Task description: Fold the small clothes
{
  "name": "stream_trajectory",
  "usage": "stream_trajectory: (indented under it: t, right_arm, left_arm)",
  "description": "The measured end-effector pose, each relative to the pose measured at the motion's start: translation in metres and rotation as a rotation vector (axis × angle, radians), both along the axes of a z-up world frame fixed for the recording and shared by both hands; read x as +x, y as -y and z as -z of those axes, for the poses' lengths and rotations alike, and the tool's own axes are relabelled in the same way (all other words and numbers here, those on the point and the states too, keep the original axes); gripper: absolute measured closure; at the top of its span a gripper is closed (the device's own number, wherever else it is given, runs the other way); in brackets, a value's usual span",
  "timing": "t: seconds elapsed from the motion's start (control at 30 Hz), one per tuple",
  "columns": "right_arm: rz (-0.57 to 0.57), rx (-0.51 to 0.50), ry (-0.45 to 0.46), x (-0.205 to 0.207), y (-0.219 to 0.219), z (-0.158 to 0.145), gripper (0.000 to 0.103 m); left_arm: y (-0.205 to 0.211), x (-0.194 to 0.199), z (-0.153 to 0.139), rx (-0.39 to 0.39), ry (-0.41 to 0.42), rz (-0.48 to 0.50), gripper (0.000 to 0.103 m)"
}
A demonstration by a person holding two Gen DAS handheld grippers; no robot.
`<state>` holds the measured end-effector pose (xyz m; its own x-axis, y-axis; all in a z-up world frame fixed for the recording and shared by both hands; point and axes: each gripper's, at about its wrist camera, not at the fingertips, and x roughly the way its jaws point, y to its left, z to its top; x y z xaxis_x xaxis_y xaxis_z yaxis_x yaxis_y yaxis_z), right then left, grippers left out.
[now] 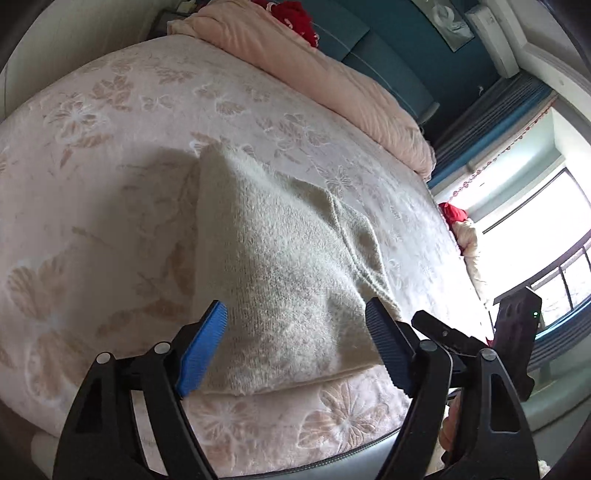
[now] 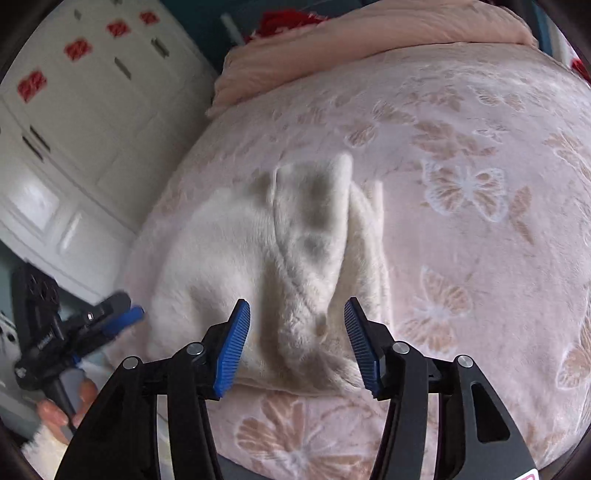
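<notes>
A cream fuzzy knitted garment (image 1: 280, 266) lies folded on the pink flowered bed cover (image 1: 110, 155); it also shows in the right wrist view (image 2: 266, 251). My left gripper (image 1: 295, 332) is open and empty, its blue pads spread wide just above the garment's near edge. My right gripper (image 2: 297, 339) is open and empty too, hovering over the garment's near edge. The left gripper also appears at the left of the right wrist view (image 2: 118, 317), beside the bed. The right gripper's body shows at the right of the left wrist view (image 1: 517, 332).
A rolled pink quilt (image 1: 332, 81) lies along the far side of the bed, with red cloth (image 1: 295, 14) behind it. White cupboards (image 2: 74, 129) stand left of the bed. A bright window (image 1: 535, 229) is at the right. The bed's near edge (image 1: 295, 465) is close below.
</notes>
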<state>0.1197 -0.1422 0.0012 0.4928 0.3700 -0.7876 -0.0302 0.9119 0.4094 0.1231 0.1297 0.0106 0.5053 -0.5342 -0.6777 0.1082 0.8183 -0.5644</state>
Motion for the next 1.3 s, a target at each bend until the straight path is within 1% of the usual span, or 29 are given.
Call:
stream_trajectory:
  t: [0.03, 0.07, 0.1, 0.17, 0.2, 0.27, 0.3, 0.33, 0.37, 0.4, 0.47, 0.53, 0.63, 0.7, 0.77, 0.8, 0.83, 0.87, 0.9, 0.93, 0.97, 1.0, 1.03, 1.13, 1.17, 1.2, 1.23, 1.27, 1.3]
  right_arm:
    - [-0.021, -0.021, -0.035, 0.006, -0.006, 0.01, 0.054]
    - [-0.026, -0.031, -0.058, 0.008, -0.01, 0.018, 0.066]
    - [-0.026, -0.031, -0.078, 0.009, -0.01, 0.022, 0.085]
    - [0.003, 0.026, -0.085, 0.002, -0.004, 0.015, 0.086]
    - [0.006, 0.028, -0.066, -0.003, -0.002, 0.007, 0.086]
    - [-0.01, -0.014, -0.032, -0.012, -0.002, -0.006, 0.086]
    - [-0.019, -0.037, -0.048, -0.011, -0.002, -0.001, 0.086]
    - [-0.04, -0.081, -0.1, -0.008, -0.004, 0.017, 0.085]
    - [-0.05, -0.109, -0.126, -0.008, -0.005, 0.029, 0.085]
    - [-0.046, -0.107, -0.131, -0.009, -0.006, 0.035, 0.085]
    - [-0.024, -0.09, -0.101, -0.014, -0.006, 0.018, 0.082]
    - [0.001, -0.133, -0.015, -0.023, -0.007, -0.017, 0.078]
    - [0.004, -0.199, 0.103, -0.034, -0.012, -0.06, 0.077]
    - [-0.014, -0.195, 0.097, -0.026, -0.019, -0.065, 0.078]
    - [-0.025, -0.205, 0.078, -0.01, -0.024, -0.053, 0.078]
    - [-0.018, -0.227, 0.072, -0.001, -0.021, -0.046, 0.078]
    - [-0.003, -0.222, 0.054, 0.008, -0.017, -0.041, 0.076]
    - [0.019, -0.198, 0.028, 0.019, -0.01, -0.035, 0.073]
    - [0.046, -0.174, 0.008, 0.028, -0.003, -0.028, 0.06]
    - [0.07, -0.167, 0.004, 0.043, 0.005, -0.021, 0.046]
    - [0.086, -0.166, 0.005, 0.051, 0.011, -0.017, 0.042]
    - [0.087, -0.163, -0.009, 0.062, 0.015, -0.011, 0.038]
    - [0.08, -0.142, -0.039, 0.074, 0.018, -0.002, 0.037]
    - [0.034, 0.013, -0.158, 0.104, 0.017, 0.038, 0.037]
    - [0.027, 0.054, -0.19, 0.109, 0.015, 0.05, 0.039]
    - [0.034, 0.075, -0.198, 0.111, 0.013, 0.056, 0.051]
    - [0.033, 0.089, -0.186, 0.111, 0.012, 0.056, 0.072]
    - [0.038, 0.096, -0.168, 0.111, 0.012, 0.047, 0.074]
    - [0.044, 0.098, -0.148, 0.108, 0.012, 0.038, 0.078]
  left_arm:
    - [0.006, 0.003, 0.003, 0.046, -0.008, -0.005, 0.028]
    - [0.013, 0.006, 0.006, 0.074, -0.014, -0.003, 0.028]
    - [0.016, 0.007, 0.009, 0.098, -0.015, -0.003, 0.028]
    - [0.023, 0.006, 0.012, 0.16, -0.011, 0.002, 0.028]
    - [0.026, 0.007, 0.013, 0.192, -0.016, 0.01, 0.028]
    - [0.028, 0.008, 0.016, 0.266, -0.025, 0.021, 0.028]
    - [0.03, 0.01, 0.02, 0.319, -0.04, 0.024, 0.028]
    - [0.03, 0.011, 0.026, 0.347, -0.054, 0.025, 0.028]
    - [0.03, 0.012, 0.033, 0.363, -0.072, 0.027, 0.027]
    - [0.03, 0.014, 0.043, 0.356, -0.104, 0.035, 0.027]
    - [0.027, 0.014, 0.049, 0.324, -0.127, 0.017, 0.027]
    - [0.027, 0.01, 0.039, 0.354, -0.102, 0.007, 0.027]
    - [0.033, 0.003, 0.014, 0.41, -0.063, 0.012, 0.029]
    - [0.037, 0.0, 0.0, 0.43, -0.038, 0.009, 0.029]
    - [0.046, 0.001, -0.011, 0.447, -0.018, 0.018, 0.028]
    - [0.05, 0.003, -0.012, 0.454, -0.016, 0.021, 0.028]
    - [0.053, 0.006, -0.013, 0.469, -0.02, 0.023, 0.028]
    - [0.052, 0.011, -0.013, 0.468, -0.024, 0.02, 0.028]
    - [0.048, 0.014, -0.013, 0.447, -0.026, 0.013, 0.028]
    - [0.041, 0.02, -0.014, 0.392, -0.035, 0.003, 0.024]
    - [0.033, 0.027, -0.012, 0.336, -0.052, -0.005, 0.017]
    - [0.024, 0.035, -0.008, 0.285, -0.071, -0.019, 0.015]
    - [0.014, 0.047, -0.001, 0.247, -0.092, -0.043, 0.014]
    - [0.005, 0.08, 0.024, 0.25, -0.155, -0.053, 0.014]
    - [0.007, 0.089, 0.034, 0.248, -0.178, -0.036, 0.016]
    - [0.008, 0.095, 0.043, 0.236, -0.191, -0.016, 0.019]
    - [0.012, 0.102, 0.053, 0.219, -0.211, 0.009, 0.031]
    - [0.015, 0.105, 0.058, 0.184, -0.221, 0.027, 0.042]
    - [0.016, 0.108, 0.058, 0.177, -0.223, 0.02, 0.044]
